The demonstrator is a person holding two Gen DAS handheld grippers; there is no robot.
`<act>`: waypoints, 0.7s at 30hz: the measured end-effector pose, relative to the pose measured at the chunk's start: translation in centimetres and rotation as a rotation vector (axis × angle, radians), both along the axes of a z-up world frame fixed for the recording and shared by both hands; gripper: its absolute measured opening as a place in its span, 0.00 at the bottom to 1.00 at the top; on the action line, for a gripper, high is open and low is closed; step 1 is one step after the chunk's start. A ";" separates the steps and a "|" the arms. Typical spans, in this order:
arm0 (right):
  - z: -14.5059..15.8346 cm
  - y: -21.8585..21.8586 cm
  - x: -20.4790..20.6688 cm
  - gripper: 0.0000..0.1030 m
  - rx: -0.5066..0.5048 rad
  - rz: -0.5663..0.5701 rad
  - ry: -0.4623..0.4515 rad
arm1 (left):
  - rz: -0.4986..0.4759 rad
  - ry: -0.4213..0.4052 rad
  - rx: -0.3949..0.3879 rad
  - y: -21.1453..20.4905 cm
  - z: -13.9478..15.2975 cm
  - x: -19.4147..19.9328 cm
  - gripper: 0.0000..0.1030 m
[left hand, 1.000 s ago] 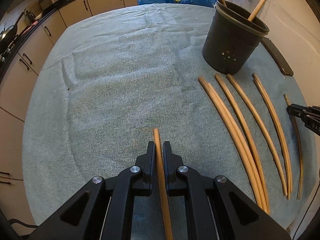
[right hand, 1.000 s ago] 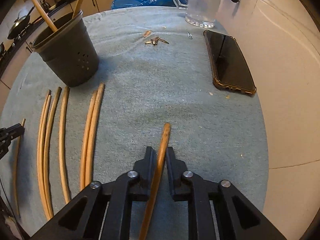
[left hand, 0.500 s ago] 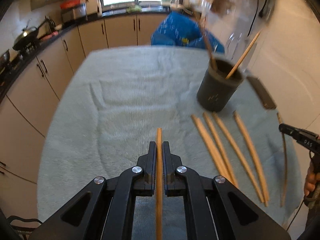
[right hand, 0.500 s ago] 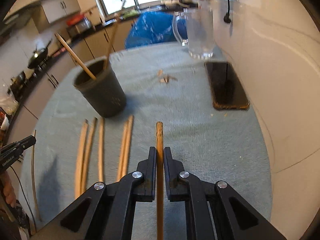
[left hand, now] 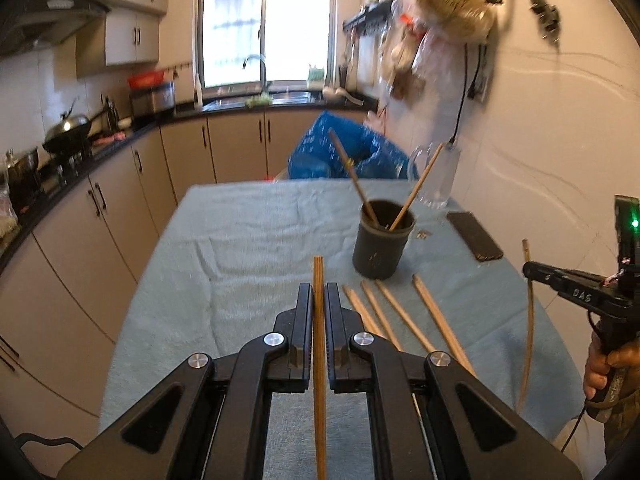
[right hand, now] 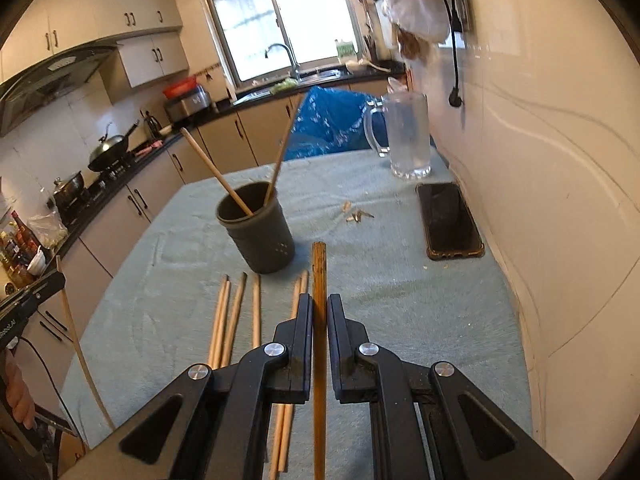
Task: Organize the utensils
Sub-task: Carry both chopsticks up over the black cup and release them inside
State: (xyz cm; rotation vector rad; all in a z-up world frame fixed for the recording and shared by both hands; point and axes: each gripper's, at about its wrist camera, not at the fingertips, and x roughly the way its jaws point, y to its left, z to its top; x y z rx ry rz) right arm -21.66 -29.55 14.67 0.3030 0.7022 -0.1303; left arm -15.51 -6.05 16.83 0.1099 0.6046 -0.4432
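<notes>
My left gripper [left hand: 318, 292] is shut on a wooden chopstick [left hand: 319, 320] and holds it above the towel-covered table [left hand: 224, 280]. My right gripper [right hand: 319, 302] is shut on a darker chopstick [right hand: 319, 280], also lifted. A dark round utensil holder [left hand: 380, 250] stands ahead with two chopsticks leaning in it; it also shows in the right wrist view [right hand: 258, 236]. Several loose chopsticks [left hand: 400, 316] lie on the towel in front of the holder, also in the right wrist view [right hand: 236, 312]. The right gripper shows at the right edge of the left wrist view [left hand: 532, 270].
A black phone [right hand: 450, 220] lies near the wall on the right. A glass mug [right hand: 406, 136] stands at the back with small scraps [right hand: 356, 216] nearby. A blue bag [left hand: 340, 152] sits beyond the table's far edge. Kitchen cabinets run along the left.
Both grippers have risen and tilted up from the towel, each still holding its chopstick. The views now take in the kitchen instead of looking down at the table.
</notes>
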 end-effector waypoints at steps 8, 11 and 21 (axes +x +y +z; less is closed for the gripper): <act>1.8 1.1 -1.8 0.07 -0.016 0.014 -0.073 | -0.032 -0.085 -0.087 1.3 3.1 -2.6 0.05; 2.2 1.3 -1.9 0.07 -0.016 0.019 -0.093 | -0.033 -0.106 -0.103 1.4 3.9 -2.7 0.05; 3.7 0.7 -0.9 0.07 -0.010 0.012 -0.142 | -0.060 -0.097 -0.139 0.3 5.7 -1.2 0.05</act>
